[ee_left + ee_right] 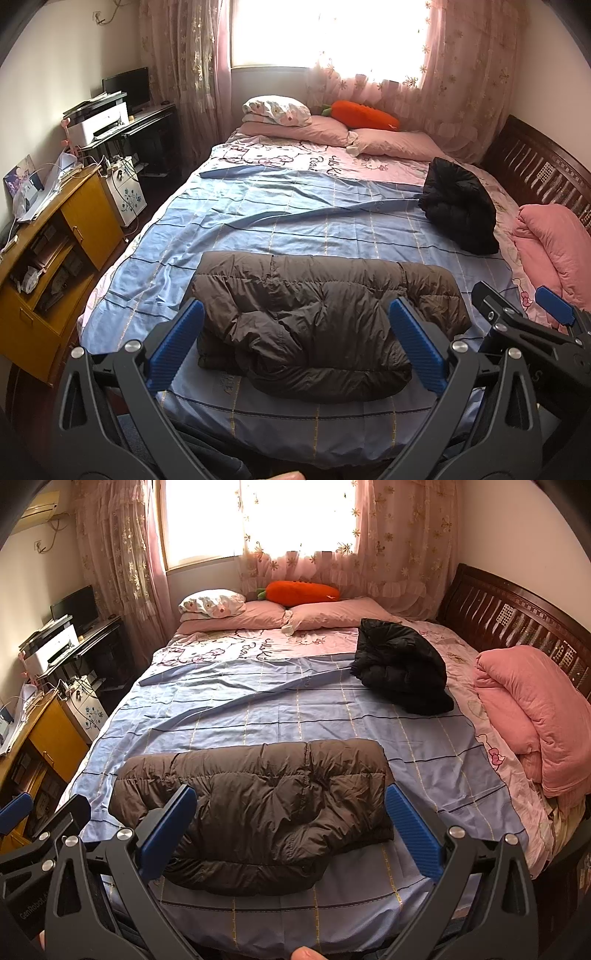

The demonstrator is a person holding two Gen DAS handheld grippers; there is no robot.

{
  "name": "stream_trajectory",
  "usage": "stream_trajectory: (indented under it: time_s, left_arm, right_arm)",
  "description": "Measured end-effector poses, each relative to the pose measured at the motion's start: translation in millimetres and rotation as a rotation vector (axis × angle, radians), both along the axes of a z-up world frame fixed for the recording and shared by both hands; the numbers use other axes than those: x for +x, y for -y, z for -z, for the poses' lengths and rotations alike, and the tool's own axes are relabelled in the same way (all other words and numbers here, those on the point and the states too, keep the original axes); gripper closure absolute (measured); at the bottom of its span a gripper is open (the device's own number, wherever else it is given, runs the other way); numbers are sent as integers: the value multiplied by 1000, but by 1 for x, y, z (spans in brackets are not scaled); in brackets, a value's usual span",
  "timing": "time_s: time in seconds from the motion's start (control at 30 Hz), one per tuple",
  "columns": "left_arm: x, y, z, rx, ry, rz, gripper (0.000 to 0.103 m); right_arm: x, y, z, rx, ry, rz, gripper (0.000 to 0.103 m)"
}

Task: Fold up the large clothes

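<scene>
The brown puffer jacket (310, 325) lies folded near the foot edge of the bed (295, 221), its long axis running across the bed, from side edge to side edge. The left gripper (295, 343) and right gripper (291, 830) hover above the foot edge, level, pointing at the pillows (258, 613), both spread wide and holding nothing. A black jacket (402, 668) is bundled near the right edge, beside a pink quilt (532, 709).

Daylight pours through window (295, 33) at far wall, blown out white, glare bleeding into pink curtains (402, 542). Bed (280, 709) evenly lit, soft shadows. Near corners dark, vignetted. Strong fisheye bending at edges; walls curve. Centre sharp, rim slightly soft.
</scene>
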State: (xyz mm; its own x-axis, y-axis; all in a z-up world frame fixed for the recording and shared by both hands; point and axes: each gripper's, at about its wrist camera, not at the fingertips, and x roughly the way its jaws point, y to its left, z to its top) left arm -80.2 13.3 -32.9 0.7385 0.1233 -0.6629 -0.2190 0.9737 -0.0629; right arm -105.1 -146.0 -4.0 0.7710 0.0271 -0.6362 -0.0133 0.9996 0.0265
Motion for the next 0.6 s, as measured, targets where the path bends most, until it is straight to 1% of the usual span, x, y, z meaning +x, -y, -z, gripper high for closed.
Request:
stream_trajectory:
  time_s: [0.23,0.43,0.5,0.6]
  left_arm:
    - [1,-4,2,11,8,12,2]
    - [7,-11,9,-50,-21,47,2]
    - [11,-13,14,-53,-34,48,2]
    - [23,-21,24,-43,-44,40,2]
  right_arm:
    - [0,0,0,1,-2,-2,1]
    - [1,1,1,-4,-2,2,1]
    - [2,1,3,-9,-9,0,1]
    - [9,5,9,6,-30,-33,1]
